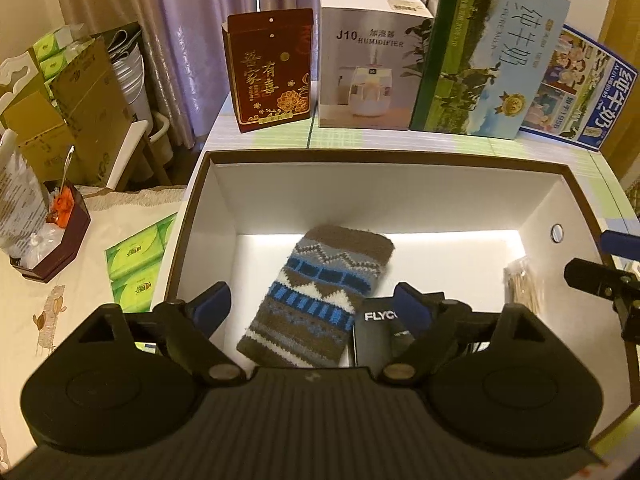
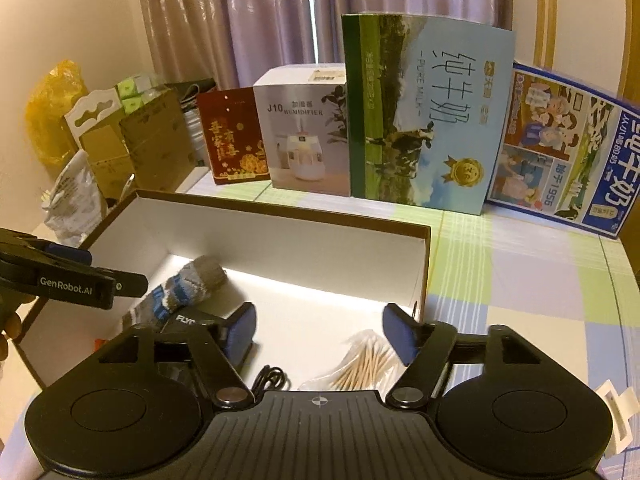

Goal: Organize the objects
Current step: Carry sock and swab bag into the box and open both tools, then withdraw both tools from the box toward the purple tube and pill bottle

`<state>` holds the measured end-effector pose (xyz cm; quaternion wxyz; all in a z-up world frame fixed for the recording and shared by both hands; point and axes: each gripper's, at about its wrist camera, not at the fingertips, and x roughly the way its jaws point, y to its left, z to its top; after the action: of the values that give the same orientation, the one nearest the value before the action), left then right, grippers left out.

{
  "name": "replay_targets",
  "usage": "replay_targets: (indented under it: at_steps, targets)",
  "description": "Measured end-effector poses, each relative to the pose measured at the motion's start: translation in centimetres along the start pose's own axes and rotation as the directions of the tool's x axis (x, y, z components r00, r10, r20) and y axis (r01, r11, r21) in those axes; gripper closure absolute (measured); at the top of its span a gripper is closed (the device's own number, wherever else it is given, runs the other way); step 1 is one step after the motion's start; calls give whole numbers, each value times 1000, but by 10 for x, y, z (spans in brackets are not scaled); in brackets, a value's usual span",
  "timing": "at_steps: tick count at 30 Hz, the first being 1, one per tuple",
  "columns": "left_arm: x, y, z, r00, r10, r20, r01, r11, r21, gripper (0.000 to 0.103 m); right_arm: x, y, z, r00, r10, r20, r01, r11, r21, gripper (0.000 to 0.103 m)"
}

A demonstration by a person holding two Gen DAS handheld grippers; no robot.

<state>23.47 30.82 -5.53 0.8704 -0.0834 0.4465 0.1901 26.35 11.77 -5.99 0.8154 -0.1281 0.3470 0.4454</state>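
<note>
Knitted brown-and-blue wool, a folded sock (image 1: 316, 300), lies on the floor of the white-lined storage box (image 1: 384, 184) straight ahead between the spread, empty jaws of the left gripper (image 1: 312, 304); a black FLYCO box (image 1: 380, 332) sits just inside the right jaw, touching the sock. Closing here could catch both.

From the right wrist, the right gripper (image 2: 318, 332) also stands wide and empty; a bag of cotton swabs (image 2: 360, 364) lies just ahead, nearer the right jaw, and a black cable (image 2: 272, 378) below the left. The flimsy bag might slip or snag.
</note>
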Motion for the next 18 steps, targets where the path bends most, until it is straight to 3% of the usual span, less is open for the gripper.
replay_targets:
  at_steps: [5, 18]
  targets:
    - [-13, -3, -4, 1000, -7, 3, 7, 1000, -4, 14, -13, 3, -1, 1000, 8, 9, -8, 1000, 3, 23]
    - [-68, -17, -23, 999, -24, 36, 25, 999, -28, 11, -58, 5, -19, 998, 47, 30, -48, 998, 43, 11]
